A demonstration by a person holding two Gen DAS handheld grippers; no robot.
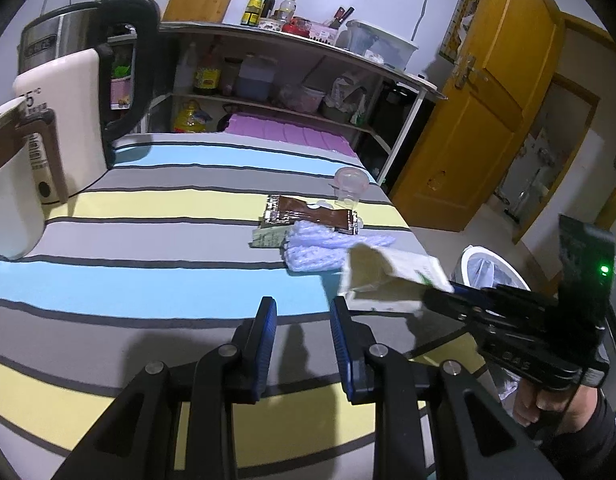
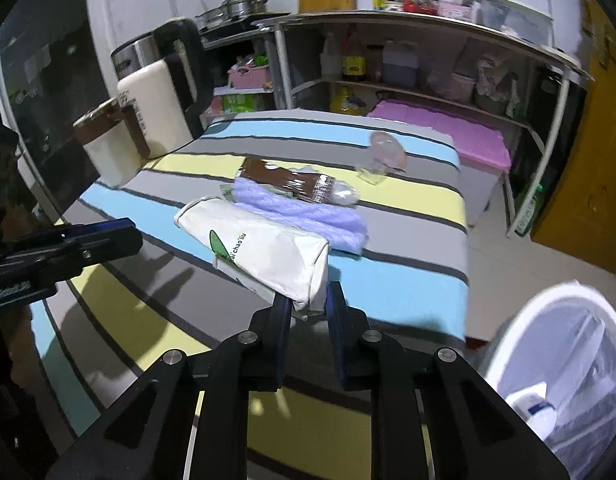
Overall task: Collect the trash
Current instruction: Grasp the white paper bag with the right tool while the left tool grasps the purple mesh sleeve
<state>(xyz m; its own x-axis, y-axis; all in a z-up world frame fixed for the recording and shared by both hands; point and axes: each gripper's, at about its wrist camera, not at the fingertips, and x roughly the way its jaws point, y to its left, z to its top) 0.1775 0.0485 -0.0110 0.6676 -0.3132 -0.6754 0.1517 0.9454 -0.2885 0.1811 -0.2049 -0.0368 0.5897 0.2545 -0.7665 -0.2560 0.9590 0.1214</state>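
My right gripper (image 2: 306, 304) is shut on a crumpled white paper bag (image 2: 260, 248) with a green logo and holds it above the striped table; the bag also shows in the left wrist view (image 1: 388, 280), with the right gripper (image 1: 440, 300) behind it. My left gripper (image 1: 302, 316) is open and empty over the table's near part. On the table lie a brown foil wrapper (image 1: 308, 214), a lilac foam net (image 1: 320, 248) and a clear plastic cup (image 1: 350, 186) on its side. A white bin (image 2: 564, 360) with a liner stands on the floor at the right.
A cream kettle (image 1: 64, 120) and a white-and-brown jar (image 1: 12, 204) stand at the table's far left. Shelves (image 1: 292, 80) with bottles and a purple box stand behind the table. An orange door (image 1: 488, 92) is at the right.
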